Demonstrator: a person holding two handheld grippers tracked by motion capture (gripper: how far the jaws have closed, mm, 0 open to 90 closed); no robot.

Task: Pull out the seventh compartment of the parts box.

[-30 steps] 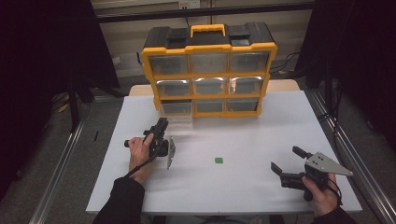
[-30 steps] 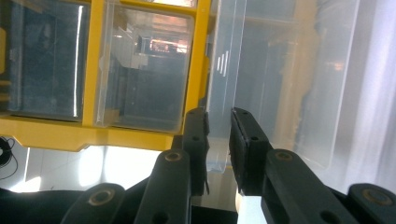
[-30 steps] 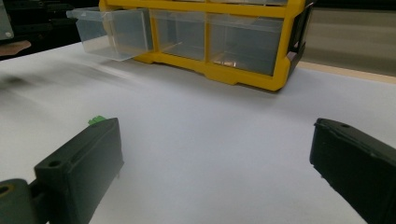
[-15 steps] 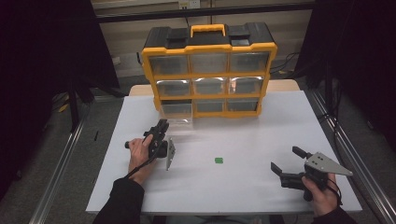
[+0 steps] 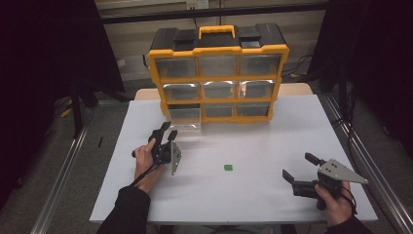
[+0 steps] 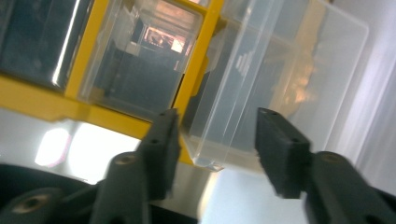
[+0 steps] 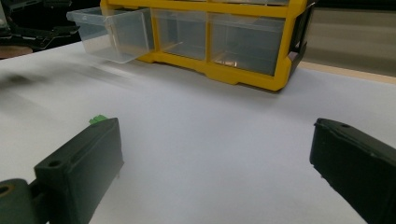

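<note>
White tabletop, yellow organizer at the back with its bottom-left clear drawer pulled out. Your left gripper sits spread just before it; right gripper spread too, idle near the green piece. Square up before pinching the drawer front.

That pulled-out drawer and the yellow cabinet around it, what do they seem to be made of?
The drawer looks like clear, glossy hard plastic: you see straight through its walls and light glints off them. The cabinet frame seems to be opaque yellow moulded plastic with a smooth, slightly shiny face, topped by black parts that look like plastic too.
</note>
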